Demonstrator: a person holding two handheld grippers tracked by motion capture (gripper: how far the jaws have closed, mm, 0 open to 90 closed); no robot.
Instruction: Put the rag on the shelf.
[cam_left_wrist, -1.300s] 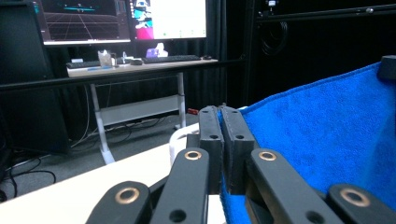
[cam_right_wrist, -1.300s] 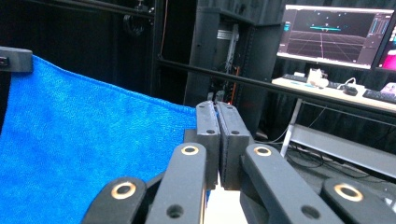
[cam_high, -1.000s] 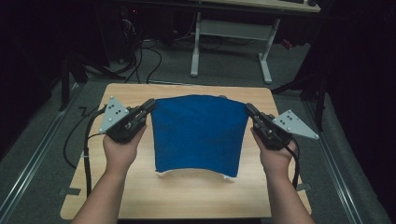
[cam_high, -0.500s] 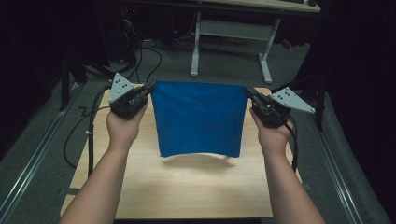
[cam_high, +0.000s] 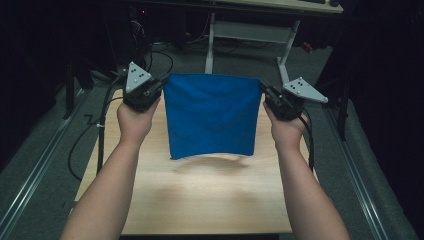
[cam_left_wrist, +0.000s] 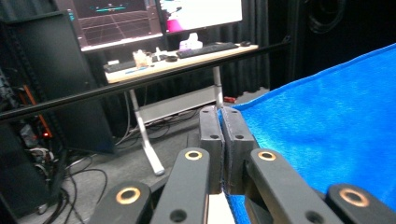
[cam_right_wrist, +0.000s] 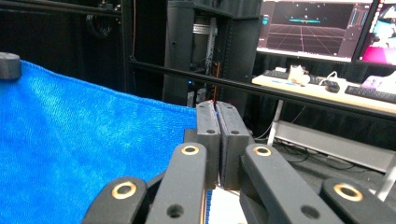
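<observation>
Item: left tool (cam_high: 159, 89), jaws pressed together on the upper left corner of a blue cloth (cam_high: 210, 115); in the left gripper view the two black pads meet with the cloth's hem caught between them. Item: right tool (cam_high: 264, 92), jaws likewise clamped flat on the upper right corner, the blue terry showing beside its pads in the right gripper view. Cloth: one piece, hung between the two tools with its top edge stretched nearly straight, the body falling toward the person, the lower hem blurred and apparently clear of the tabletop (cam_high: 210, 200) or just above it. Step in hand, by judgement: spreading or laying out the cloth. Handling note: keep both tools level with each other and the top edge taut, so the cloth hangs without a twist; move the two hands together, since one running ahead would skew the hem; lower the free edge to the wood first and lay the rest down over it, releasing only once the corners rest flat. Risk: thin corner bites may slip if pulled apart too hard. Surface: pale wooden tabletop, bare beneath the cloth. Room: dim; grey carpeted floor, cables at left, a white-legged desk (cam_high: 250, 35) beyond carrying a keyboard (cam_left_wrist: 212, 48) and lit monitors (cam_left_wrist: 114, 21); black equipment racks.
</observation>
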